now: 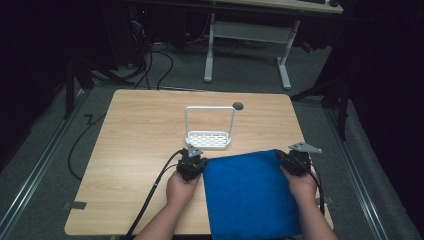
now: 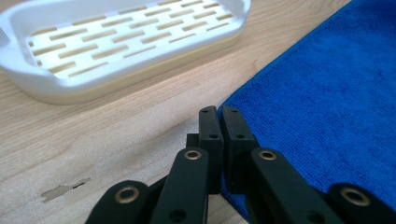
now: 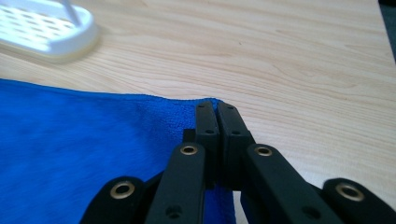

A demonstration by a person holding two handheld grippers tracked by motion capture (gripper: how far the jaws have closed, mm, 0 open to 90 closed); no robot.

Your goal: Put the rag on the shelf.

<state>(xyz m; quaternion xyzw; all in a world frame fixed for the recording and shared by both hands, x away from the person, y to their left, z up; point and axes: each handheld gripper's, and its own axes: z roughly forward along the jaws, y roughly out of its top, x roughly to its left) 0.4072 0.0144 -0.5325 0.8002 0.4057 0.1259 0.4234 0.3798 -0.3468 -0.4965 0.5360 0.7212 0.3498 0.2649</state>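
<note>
Wooden worktop [image 1: 140, 165] carries a blue towel [image 1: 247, 195] spread flat at the near edge toward the right corner, hanging slightly over that edge, and a white slotted tray [image 1: 208, 139] with a tall wire handle near the worktop's middle, just beyond the towel's far edge. Left claw [image 1: 192, 162] sits at the towel's far left corner, jaws clenched together on the towel edge [image 2: 233, 105]; right claw [image 1: 294, 159] is at the far right corner, jaws clenched on that corner [image 3: 205, 105]. Both hands grip from the near edge.
</note>
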